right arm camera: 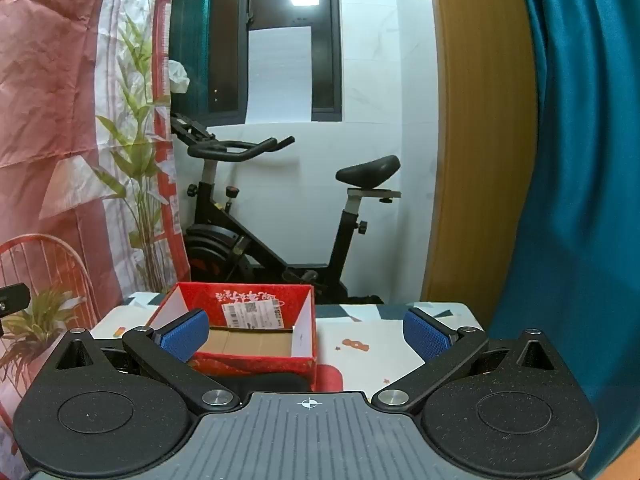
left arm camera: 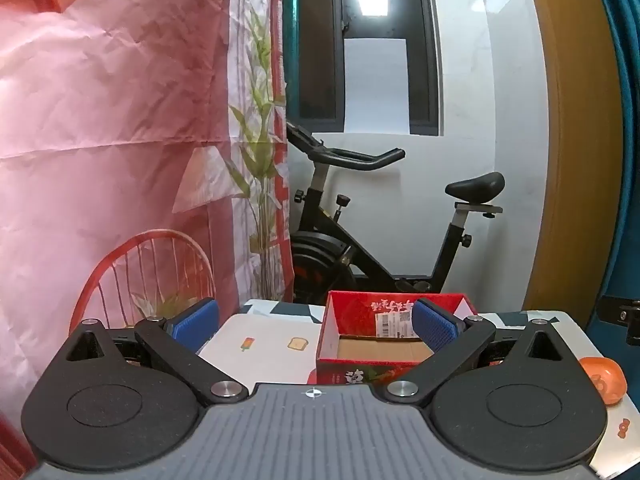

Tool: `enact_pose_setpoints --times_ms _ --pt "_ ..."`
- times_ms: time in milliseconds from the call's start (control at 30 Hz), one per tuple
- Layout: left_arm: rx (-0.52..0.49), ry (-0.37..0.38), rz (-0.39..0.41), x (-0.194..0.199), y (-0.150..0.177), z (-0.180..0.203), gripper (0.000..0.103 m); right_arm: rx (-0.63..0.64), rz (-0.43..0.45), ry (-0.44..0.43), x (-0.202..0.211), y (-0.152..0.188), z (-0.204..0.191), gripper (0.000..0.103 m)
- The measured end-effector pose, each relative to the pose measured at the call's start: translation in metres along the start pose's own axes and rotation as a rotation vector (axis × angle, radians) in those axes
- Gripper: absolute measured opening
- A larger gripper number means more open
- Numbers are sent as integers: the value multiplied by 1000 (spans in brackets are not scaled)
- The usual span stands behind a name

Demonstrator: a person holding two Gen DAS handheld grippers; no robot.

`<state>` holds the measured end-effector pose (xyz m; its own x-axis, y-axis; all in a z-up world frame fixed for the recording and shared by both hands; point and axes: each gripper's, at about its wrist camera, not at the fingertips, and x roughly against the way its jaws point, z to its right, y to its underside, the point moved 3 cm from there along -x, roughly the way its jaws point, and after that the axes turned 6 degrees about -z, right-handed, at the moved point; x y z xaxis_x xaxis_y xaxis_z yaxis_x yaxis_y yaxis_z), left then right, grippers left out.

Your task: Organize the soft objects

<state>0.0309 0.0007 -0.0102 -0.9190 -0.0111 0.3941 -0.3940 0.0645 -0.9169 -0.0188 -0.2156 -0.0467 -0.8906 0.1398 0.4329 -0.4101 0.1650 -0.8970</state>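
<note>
Both tools gape before red box [right arm camera: 240, 344], bare cardboard floor inside.

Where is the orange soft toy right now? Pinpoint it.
The rounded orange soft toy lies on the patterned table at the left wrist view's right edge, right of the open red cardboard box; the right wrist view misses it.

The open red cardboard box [right arm camera: 248, 336] at lower centre bears white brush-style Chinese characters and a white barcode shipping label [right arm camera: 252, 314] inside its far wall, both too small to read.

Open red box [right arm camera: 256, 344] amid bare tabletop [right arm camera: 372, 328]
</note>
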Motion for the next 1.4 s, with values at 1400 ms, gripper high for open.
enact_pose_setpoints --times_ms 1400 --pt "4 -7 5 0 -1 -1 103 -4 -2 1 2 0 1 103"
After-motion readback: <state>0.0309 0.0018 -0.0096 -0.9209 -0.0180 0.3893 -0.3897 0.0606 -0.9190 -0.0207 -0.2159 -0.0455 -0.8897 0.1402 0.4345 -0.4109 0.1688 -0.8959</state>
